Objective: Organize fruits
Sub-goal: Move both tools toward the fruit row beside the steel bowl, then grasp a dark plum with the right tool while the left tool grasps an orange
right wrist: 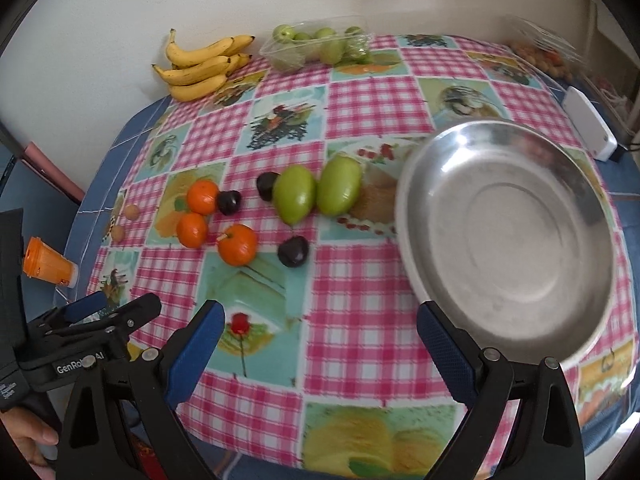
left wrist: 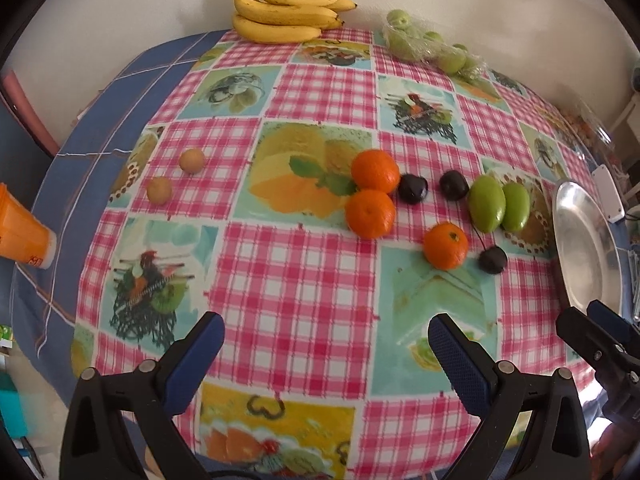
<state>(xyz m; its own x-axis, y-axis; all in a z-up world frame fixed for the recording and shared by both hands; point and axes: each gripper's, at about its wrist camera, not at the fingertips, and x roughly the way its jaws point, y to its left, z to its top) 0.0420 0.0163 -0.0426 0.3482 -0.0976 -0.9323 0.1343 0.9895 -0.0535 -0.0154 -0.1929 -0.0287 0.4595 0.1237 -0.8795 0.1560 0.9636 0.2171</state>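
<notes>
Three oranges (left wrist: 375, 171) (right wrist: 237, 244), three dark cherries (left wrist: 493, 259) (right wrist: 293, 251), two green oval fruits (left wrist: 486, 203) (right wrist: 295, 194) and two small brown fruits (left wrist: 192, 161) (right wrist: 131, 212) lie loose on the checked tablecloth. An empty steel bowl (left wrist: 580, 248) (right wrist: 508, 240) stands to their right. My left gripper (left wrist: 326, 342) is open and empty, near the table's front edge. My right gripper (right wrist: 320, 334) is open and empty, just in front of the bowl's near left rim.
A bunch of bananas (left wrist: 286, 8) (right wrist: 200, 66) and a clear tray of small green fruits (left wrist: 428, 42) (right wrist: 320, 46) sit at the back by the wall. An orange cup (left wrist: 22, 232) (right wrist: 48, 266) lies at the left edge. A white box (right wrist: 588, 128) sits far right.
</notes>
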